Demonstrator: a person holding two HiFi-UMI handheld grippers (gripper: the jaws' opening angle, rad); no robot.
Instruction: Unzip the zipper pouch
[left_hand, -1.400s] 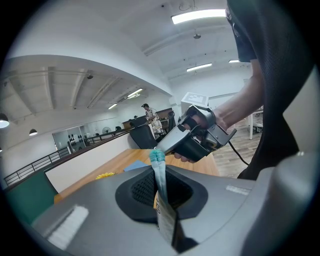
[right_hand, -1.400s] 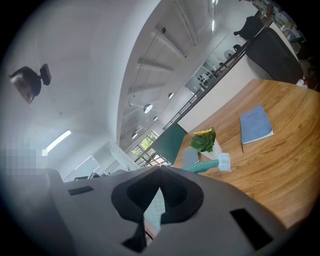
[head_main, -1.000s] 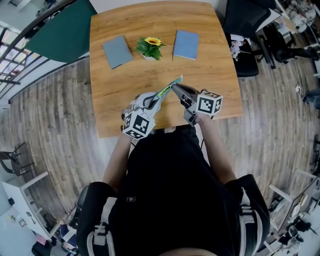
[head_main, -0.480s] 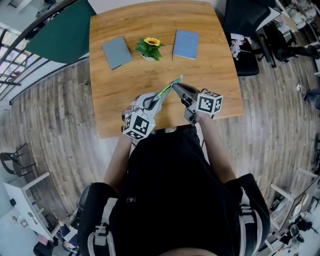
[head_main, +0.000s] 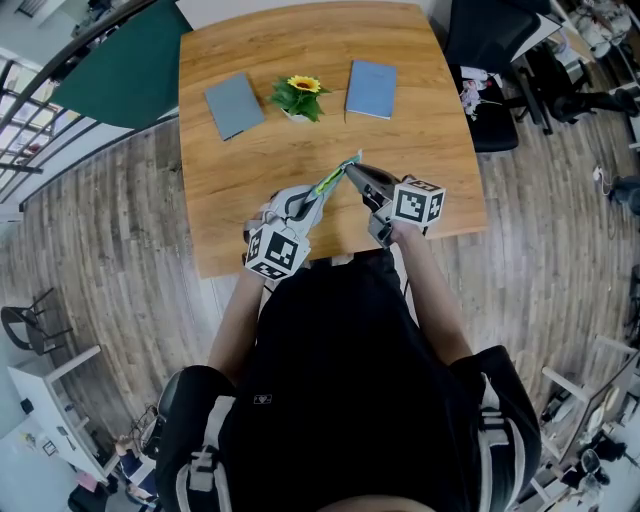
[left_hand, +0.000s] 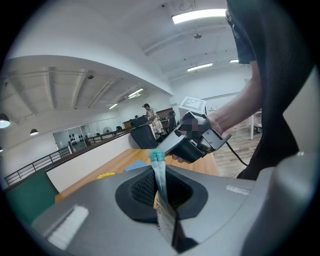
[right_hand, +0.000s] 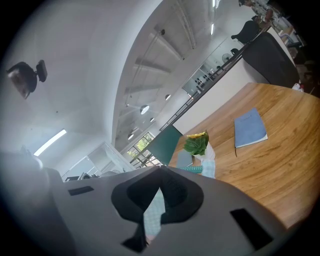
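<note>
Mint-green checked fabric sits between both of your tools: the zipper pouch (head_main: 335, 180) is held up off the wooden surface (head_main: 400, 140), stretched as a narrow strip from your left tongs (head_main: 310, 203) to your right tongs (head_main: 352, 170). Your left tongs are clamped on the pouch's lower end. In the left gripper view the pouch stands edge-on in the dark ribbed pads, thin and flat, with a pale printed panel low down and a teal rim at its top. Your right tongs are closed tight on the upper end. In the right gripper view a sliver of the pale checked cloth runs through the closed pads, though it may be the zipper pull or only the fabric edge that they pinch, the view is too tight to say.

Well beyond the tips of both tongs, a small potted sunflower (head_main: 300, 96) with a yellow bloom and green leaves stands on the smooth grained wood. A flat grey-blue notebook (head_main: 234, 102) lies beyond your left tongs, and a flat blue notebook (head_main: 372, 88) lies beyond your right tongs.
</note>
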